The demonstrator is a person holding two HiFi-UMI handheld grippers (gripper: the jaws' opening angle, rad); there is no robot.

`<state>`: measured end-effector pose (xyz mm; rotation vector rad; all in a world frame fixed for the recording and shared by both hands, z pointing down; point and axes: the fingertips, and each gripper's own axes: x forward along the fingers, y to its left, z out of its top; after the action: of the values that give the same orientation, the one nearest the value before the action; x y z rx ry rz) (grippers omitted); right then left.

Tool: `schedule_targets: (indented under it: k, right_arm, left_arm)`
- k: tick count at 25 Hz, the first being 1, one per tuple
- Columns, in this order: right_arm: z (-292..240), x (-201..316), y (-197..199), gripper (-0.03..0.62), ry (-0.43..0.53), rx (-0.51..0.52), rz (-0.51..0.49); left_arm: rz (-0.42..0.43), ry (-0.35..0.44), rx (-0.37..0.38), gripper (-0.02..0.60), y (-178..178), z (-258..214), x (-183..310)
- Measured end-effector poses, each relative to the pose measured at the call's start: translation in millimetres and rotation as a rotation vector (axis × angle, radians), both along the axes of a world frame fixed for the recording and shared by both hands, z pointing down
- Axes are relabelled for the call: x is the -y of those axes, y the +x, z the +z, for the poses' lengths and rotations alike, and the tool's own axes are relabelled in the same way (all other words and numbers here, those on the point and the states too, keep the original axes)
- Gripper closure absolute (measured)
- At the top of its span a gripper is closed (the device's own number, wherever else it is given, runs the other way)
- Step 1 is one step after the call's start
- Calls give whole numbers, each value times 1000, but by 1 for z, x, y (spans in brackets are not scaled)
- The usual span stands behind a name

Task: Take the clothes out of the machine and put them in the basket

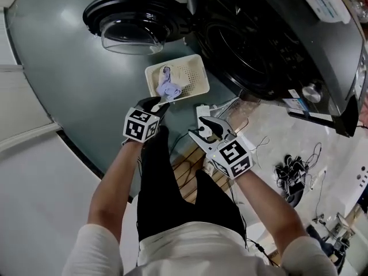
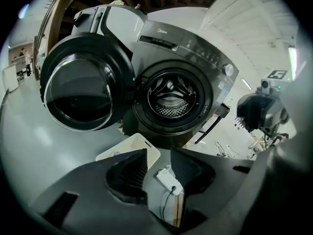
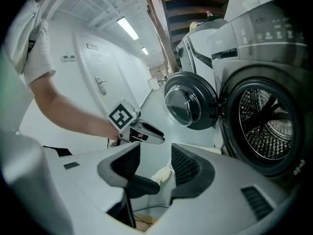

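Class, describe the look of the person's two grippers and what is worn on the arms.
The left gripper is dark grey, the right gripper light grey with dark ribbed pads. Each bears a cube of black-and-white square markers. The person wears short white sleeves.

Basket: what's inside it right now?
A pale lilac garment lies bunched at the left end of the basket in the head view. The rest of its floor shows bare. Anything beneath the garment is covered.
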<state>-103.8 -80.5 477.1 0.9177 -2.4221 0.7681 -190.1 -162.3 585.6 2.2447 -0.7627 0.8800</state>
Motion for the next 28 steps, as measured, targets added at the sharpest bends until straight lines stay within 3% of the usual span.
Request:
schedule_targets:
  k: [12,16,28]
  right_arm:
    - [-100,-63,47,429,73,10,8]
    - [-134,-89,55,477,74,42,28]
    - [-201,-159,93,546,172,68,-16]
  left_arm:
    - [0,134,-110,544,45,-171,-89]
    - [22,148,-145,578,53,-221,-127]
    - [54,187,-165,583,93,-298,-229]
